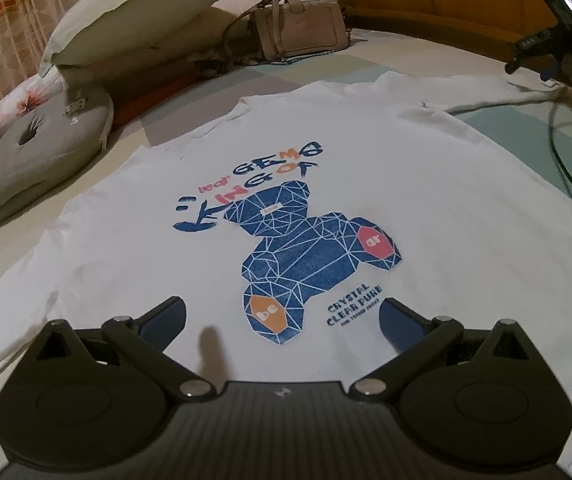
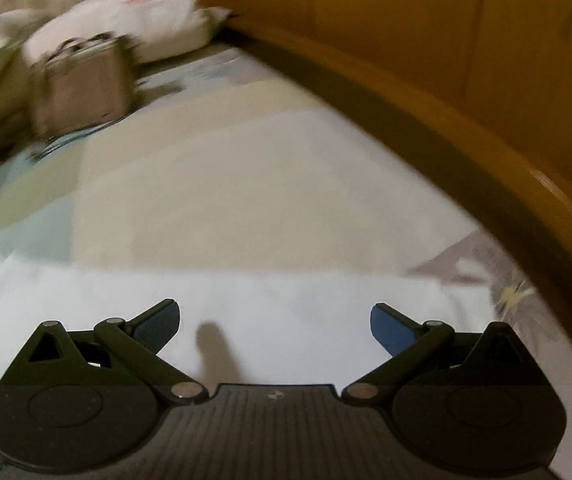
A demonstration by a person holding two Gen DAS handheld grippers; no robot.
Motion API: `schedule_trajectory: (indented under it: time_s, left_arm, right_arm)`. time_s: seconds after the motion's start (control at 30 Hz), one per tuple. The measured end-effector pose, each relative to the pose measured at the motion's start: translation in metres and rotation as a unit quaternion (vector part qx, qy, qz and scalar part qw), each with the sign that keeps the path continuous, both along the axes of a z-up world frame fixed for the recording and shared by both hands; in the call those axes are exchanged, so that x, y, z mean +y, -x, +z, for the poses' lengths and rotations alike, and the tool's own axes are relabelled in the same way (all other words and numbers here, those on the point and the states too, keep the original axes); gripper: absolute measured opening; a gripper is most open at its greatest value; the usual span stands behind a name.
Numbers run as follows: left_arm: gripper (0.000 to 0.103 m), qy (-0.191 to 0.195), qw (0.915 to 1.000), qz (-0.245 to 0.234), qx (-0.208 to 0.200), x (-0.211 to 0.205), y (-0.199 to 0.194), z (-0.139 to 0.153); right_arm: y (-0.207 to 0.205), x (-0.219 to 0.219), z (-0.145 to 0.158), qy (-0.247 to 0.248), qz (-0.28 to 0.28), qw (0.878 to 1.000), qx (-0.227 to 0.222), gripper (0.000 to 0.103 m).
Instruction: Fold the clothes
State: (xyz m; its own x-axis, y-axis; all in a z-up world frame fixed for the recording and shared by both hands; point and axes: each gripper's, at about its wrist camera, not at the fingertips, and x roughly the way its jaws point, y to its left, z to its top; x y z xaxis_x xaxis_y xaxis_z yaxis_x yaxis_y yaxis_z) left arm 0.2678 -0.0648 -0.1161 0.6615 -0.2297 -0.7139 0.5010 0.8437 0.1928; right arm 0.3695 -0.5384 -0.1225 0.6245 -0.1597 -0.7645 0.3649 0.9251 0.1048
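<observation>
Both my left gripper (image 1: 282, 316) and right gripper (image 2: 275, 322) hang with jaws apart over the white bear-print T-shirt (image 1: 426, 200). I'd pinch the sleeve (image 2: 286, 300) edge low, then fold inward.

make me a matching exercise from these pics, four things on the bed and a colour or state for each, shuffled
Things:
1. T-shirt
2. handbag
3. round cushion
4. left gripper

Descriptions:
A. grey, dimple in the middle
B. open, holding nothing
C. white, spread flat, blue bear print
D. beige, upright near the pillows

Pairs: 1-C, 2-D, 3-A, 4-B
</observation>
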Motion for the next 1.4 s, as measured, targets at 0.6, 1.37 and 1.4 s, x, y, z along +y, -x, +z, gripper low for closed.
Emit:
schedule_trajectory:
  time_s: [0.6,1.37,1.4]
  left_arm:
    - [0.102,0.063,0.9960,0.025,0.058,0.017,-0.006,-0.006]
    - [0.102,0.088,0.9862,0.072,0.121,0.025,0.060,0.023]
    - [0.102,0.088,0.9863,0.076,0.117,0.026,0.064,0.028]
  right_arm:
    - [0.056,0.007,0.000,-0.061,0.025,0.998,-0.016,0.103]
    - [0.190,0.306,0.012,0.000,0.340,0.940,-0.035,0.103]
    - [0.192,0.315,0.002,0.013,0.344,0.938,-0.029,0.103]
